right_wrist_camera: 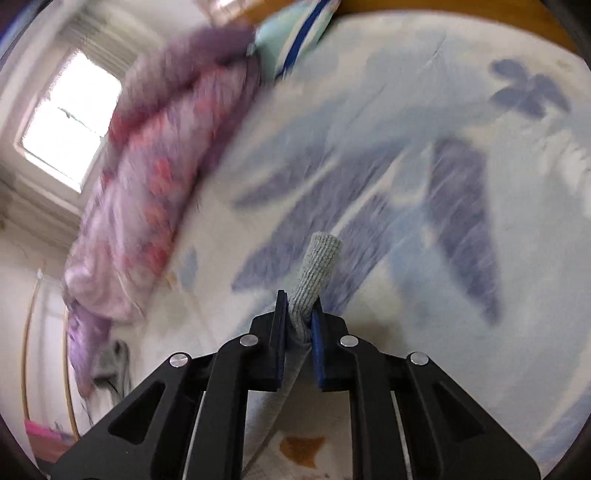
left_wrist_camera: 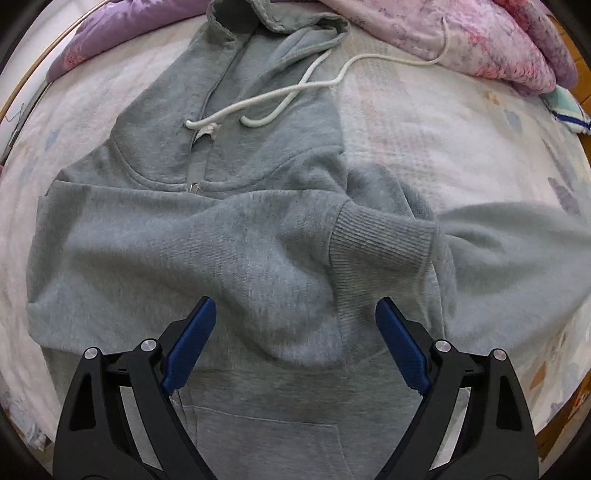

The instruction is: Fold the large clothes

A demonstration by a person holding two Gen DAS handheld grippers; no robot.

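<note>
Jaws of the left gripper (left_wrist_camera: 295, 314) are standing spread above the fleecy grey hoodie (left_wrist_camera: 192, 236) lying on the bedsheet (left_wrist_camera: 461, 147); the right gripper (right_wrist_camera: 300, 314) is pinching its ribbed cuff (right_wrist_camera: 317, 266) — blurred.

Looking down past the left gripper (left_wrist_camera: 295, 310), jaws spread wide and holding nothing, onto a grey hoodie (left_wrist_camera: 192, 236) lying on a pale bedsheet (left_wrist_camera: 461, 147); one sleeve with ribbed cuff (left_wrist_camera: 380, 243) lying across the chest, white drawstring (left_wrist_camera: 295, 92) trailing toward a purple floral quilt (left_wrist_camera: 480, 33).
</note>
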